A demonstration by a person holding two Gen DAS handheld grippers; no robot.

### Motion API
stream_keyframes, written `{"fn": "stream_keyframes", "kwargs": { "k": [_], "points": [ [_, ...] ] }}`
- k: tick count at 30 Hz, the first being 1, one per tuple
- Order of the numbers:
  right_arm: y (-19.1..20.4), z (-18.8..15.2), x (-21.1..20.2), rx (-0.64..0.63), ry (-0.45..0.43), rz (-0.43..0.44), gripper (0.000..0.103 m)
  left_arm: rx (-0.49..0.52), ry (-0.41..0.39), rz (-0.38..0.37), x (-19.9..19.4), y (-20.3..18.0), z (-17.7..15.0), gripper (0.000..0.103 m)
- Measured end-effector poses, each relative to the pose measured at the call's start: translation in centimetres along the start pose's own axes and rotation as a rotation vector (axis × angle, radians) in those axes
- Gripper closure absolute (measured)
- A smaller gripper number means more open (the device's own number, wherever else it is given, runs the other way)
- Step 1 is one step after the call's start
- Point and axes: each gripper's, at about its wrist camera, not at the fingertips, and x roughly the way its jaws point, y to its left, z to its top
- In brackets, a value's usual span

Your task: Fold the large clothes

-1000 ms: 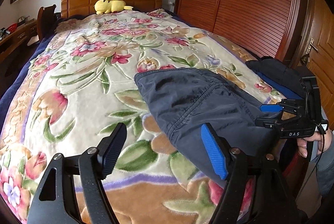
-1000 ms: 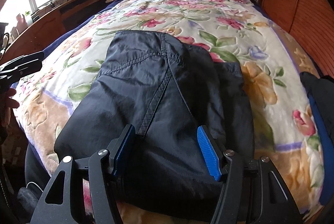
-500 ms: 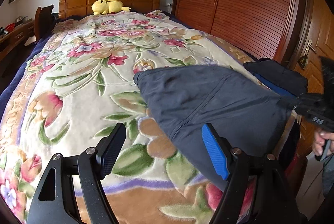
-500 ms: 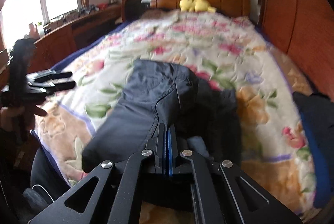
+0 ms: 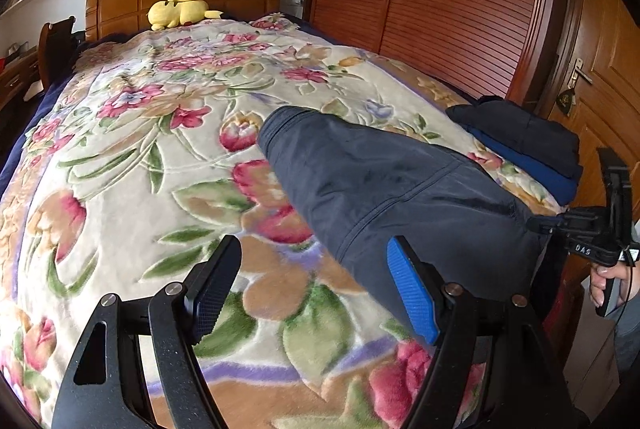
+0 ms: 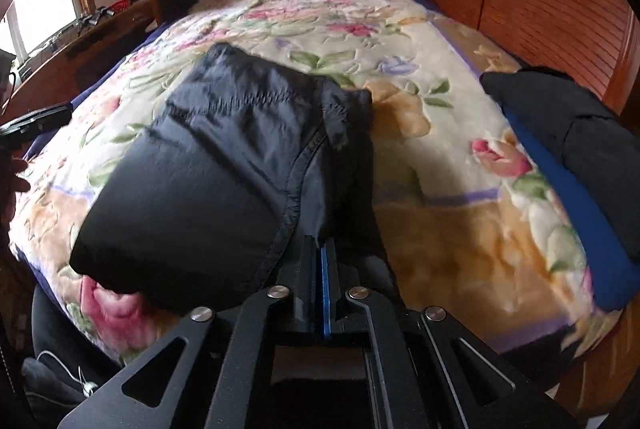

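A dark navy folded garment (image 5: 380,181) lies on the floral blanket (image 5: 140,157) near the foot of the bed. My right gripper (image 6: 321,247) is shut on the garment's (image 6: 224,157) near edge, and the cloth runs taut into its jaws. In the left wrist view the right gripper (image 5: 535,225) pinches the garment's right end, with a hand behind it. My left gripper (image 5: 312,249) stands open just above the blanket. Its blue pad (image 5: 412,293) sits in front of the garment's left edge, and nothing is between the fingers. In the right wrist view the left gripper (image 6: 36,117) shows at the far left.
A pile of folded dark and blue clothes (image 6: 568,149) sits at the bed's right edge. A yellow plush toy (image 5: 180,11) lies by the wooden headboard. Slatted wardrobe doors (image 5: 440,9) run along the right side. A wooden desk (image 6: 80,41) stands along the left.
My right gripper went from open over the garment to shut on its near edge and has pulled it rightward, stretching the cloth. The left gripper stayed open and shifted slightly.
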Motion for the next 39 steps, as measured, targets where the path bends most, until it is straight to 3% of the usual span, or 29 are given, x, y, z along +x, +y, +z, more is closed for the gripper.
{"fn": "stream_keyframes", "kwargs": {
  "k": [2,4,6,14,25,36,39],
  "points": [
    [0.1,0.8,-0.6,-0.007,-0.013,-0.011,0.093,-0.002,0.003,0.002,0.1,-0.1,0.0,0.027],
    [0.3,2.3,-1.1,-0.020,-0.033,-0.041,0.069,-0.002,0.003,0.006,0.1,-0.2,0.0,0.027],
    [0.9,3.3,-1.8,-0.043,-0.068,-0.025,0.056,-0.002,0.002,0.003,0.1,-0.1,0.1,0.027],
    [4.9,5.8,-0.3,-0.108,-0.134,0.055,0.056,-0.010,0.006,0.033,0.2,0.7,0.3,0.027],
    [5.4,6.9,1.3,-0.135,-0.135,0.086,0.056,-0.006,0.020,0.037,1.3,0.9,0.5,0.027],
    [1.8,2.7,6.0,-0.062,0.061,0.061,0.056,0.055,0.046,0.017,7.0,0.6,3.9,0.027],
    [0.7,1.2,7.3,-0.041,0.079,0.067,0.056,0.071,0.057,0.021,9.2,0.7,5.1,0.027]
  ]
}}
